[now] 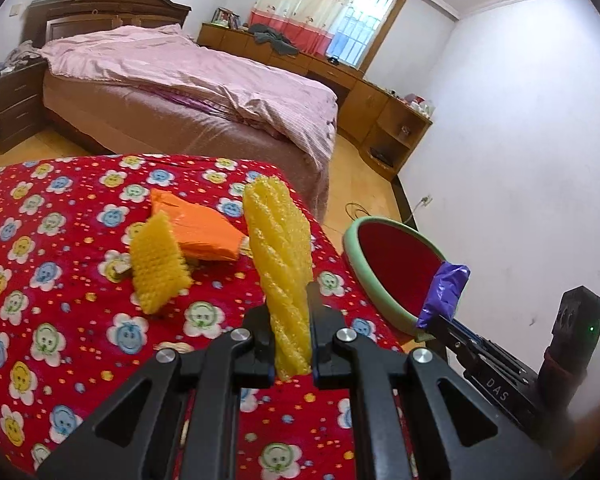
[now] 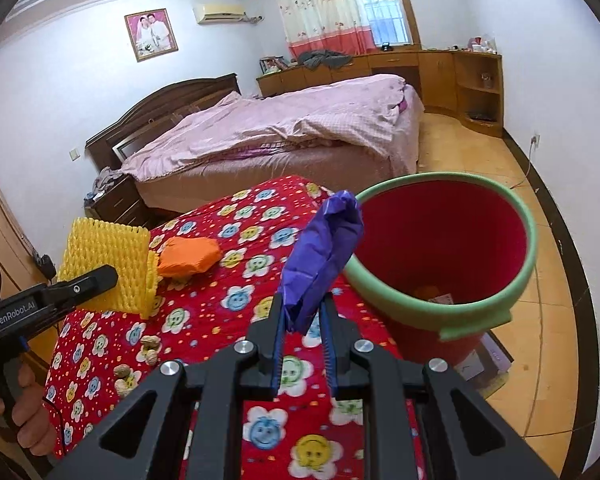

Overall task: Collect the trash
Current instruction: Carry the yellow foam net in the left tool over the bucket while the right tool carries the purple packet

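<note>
My left gripper is shut on a yellow foam net sleeve, which stands upright above the table's red flowered cloth. A second yellow foam net and an orange wrapper lie on the cloth beyond it. My right gripper is shut on a crumpled purple wrapper, held just left of the green rim of a red bucket. The bucket stands on the floor off the table's right edge, with some trash at its bottom. In the right wrist view the left gripper holds its foam net at far left.
Several peanuts lie on the cloth near the table's left edge. A bed with pink bedding stands behind the table, wooden cabinets along the far wall. A flat box lies under the bucket. A hand grips the left handle.
</note>
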Demonstrator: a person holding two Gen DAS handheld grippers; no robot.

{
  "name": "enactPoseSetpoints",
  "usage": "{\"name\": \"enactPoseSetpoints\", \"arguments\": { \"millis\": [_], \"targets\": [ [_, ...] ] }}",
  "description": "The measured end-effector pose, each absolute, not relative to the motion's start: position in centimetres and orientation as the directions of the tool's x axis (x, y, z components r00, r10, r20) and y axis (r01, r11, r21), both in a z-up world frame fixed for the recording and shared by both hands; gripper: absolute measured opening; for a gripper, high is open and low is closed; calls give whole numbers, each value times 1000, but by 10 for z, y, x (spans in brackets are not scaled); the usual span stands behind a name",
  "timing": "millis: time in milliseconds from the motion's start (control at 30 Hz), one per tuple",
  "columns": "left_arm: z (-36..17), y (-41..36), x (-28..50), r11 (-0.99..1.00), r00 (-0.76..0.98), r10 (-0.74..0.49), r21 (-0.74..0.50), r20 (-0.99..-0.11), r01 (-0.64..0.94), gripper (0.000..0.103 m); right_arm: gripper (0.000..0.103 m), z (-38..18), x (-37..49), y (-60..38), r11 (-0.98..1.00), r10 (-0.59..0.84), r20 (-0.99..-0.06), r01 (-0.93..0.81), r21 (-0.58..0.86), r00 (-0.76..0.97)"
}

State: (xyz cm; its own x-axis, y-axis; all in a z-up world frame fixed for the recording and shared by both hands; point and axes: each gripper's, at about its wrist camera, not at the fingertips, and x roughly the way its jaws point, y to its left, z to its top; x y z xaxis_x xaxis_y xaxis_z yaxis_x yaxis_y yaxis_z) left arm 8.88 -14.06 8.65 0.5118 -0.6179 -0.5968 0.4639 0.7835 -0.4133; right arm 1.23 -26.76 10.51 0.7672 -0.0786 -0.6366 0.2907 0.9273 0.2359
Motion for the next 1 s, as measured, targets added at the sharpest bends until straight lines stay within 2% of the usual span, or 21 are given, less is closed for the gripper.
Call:
{"name": "enactPoseSetpoints", "arguments": {
  "millis": [1000],
  "targets": [
    [78, -288, 101, 700, 389, -649, -312, -654, 642, 10, 18, 95, -1, -368, 868, -180, -624, 421, 263, 760]
  ]
}}
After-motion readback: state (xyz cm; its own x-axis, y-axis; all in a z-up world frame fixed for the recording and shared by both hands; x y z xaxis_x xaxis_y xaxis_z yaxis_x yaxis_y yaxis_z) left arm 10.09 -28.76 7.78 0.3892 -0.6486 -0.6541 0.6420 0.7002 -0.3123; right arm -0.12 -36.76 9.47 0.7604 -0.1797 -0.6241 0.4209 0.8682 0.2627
